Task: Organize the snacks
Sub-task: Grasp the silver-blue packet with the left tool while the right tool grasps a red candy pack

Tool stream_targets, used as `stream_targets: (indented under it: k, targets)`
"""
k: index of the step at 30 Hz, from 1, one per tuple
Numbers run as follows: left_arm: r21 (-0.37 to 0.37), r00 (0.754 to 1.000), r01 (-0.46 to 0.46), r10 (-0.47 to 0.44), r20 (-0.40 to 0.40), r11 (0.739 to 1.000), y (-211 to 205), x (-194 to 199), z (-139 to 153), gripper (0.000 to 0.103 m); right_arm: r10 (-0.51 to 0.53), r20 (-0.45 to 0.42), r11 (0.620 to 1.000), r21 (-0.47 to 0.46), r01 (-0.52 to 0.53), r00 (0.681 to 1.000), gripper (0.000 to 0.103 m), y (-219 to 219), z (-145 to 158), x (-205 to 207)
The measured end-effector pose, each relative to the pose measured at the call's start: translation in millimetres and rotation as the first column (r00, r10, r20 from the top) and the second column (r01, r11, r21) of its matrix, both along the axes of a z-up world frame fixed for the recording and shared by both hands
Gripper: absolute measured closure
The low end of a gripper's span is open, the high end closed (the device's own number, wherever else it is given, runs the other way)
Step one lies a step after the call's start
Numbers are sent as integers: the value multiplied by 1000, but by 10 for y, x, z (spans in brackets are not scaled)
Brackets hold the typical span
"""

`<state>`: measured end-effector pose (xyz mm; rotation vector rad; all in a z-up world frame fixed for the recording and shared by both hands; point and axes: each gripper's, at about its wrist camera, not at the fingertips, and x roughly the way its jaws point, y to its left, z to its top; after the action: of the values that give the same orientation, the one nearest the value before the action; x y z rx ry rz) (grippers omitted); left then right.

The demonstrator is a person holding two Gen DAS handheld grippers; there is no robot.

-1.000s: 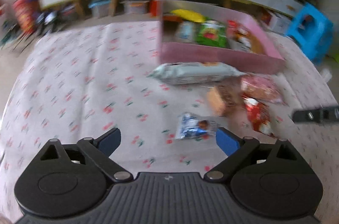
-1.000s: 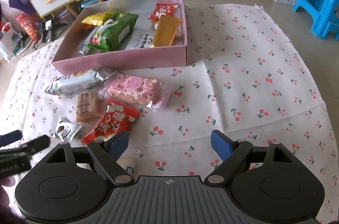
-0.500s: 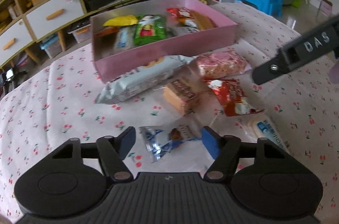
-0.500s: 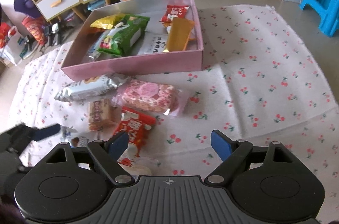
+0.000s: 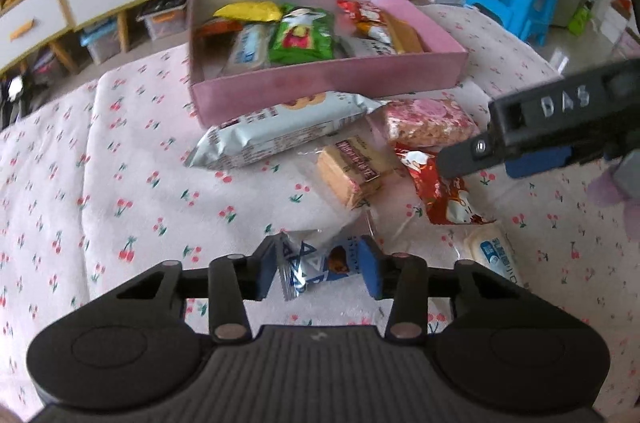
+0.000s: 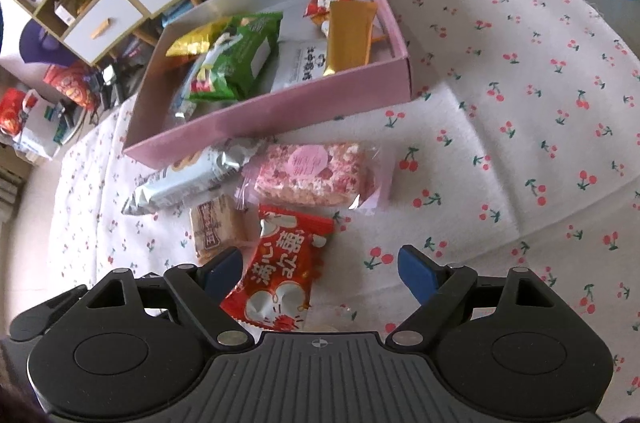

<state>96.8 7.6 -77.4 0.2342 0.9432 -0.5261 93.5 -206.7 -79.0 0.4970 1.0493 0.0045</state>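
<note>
1. The step in hand is a pick-up: the left claw (image 5: 318,271) has just been closing, and a small blue-and-white wrapper (image 5: 320,265) lies between its blue pads (image 5: 370,273). Both pads look to be touching the wrapper's ends, so I read it as grasped, lightly at least.

2. That wrapper lies on the cherry-print cloth (image 5: 120,183), nearest the left claw and well apart from the pink box (image 5: 328,79), which already holds several packets.

3. The right claw (image 6: 320,271) is spread wide and grips nothing. A red packet (image 6: 280,271) lies between its fingers, closer to the left one, but the pads do not press on it.

4. Other loose snacks lie on the cloth in front of the box: a long silver packet (image 5: 280,131) against the box's near wall, a pink rice bar (image 5: 430,121) beside it, a wrapped brown biscuit (image 5: 352,171) just below those, and a pale packet (image 5: 494,255) at the right.

5. Next, by my judgement, the left claw must firm up its hold, lift the wrapper clear and carry it over the near wall into a free spot in the box.

6. The wrapper is thin and crinkly, so it may slip or fold if squeezed only at its ends.

7. The right claw likely needs to centre on the red packet before closing.
</note>
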Motion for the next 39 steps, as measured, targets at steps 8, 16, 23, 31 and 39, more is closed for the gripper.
stream_targets:
  k: [8, 16, 23, 31, 39]
  targets:
    - [25, 993, -64, 66, -98, 998, 139, -100, -37, 69, 58, -11, 997, -49, -59, 998, 17, 133, -69, 5]
    - [93, 999, 40, -38, -24, 995, 117, -202, -39, 52, 80, -12, 974, -213, -81, 997, 19, 167, -29, -29]
    - [128, 983, 129, -144, 113, 983, 16, -212, -54, 48, 121, 15, 965, -234, -114, 993, 19, 152, 33, -58]
    - [144, 986, 83, -102, 135, 986, -141, -119, -65, 65, 126, 6, 984, -129, -124, 992, 19, 121, -33, -2]
    - [144, 992, 28, -44, 117, 989, -100, -117, -42, 78, 97, 7, 988, -120, -96, 995, 33, 61, -57, 38]
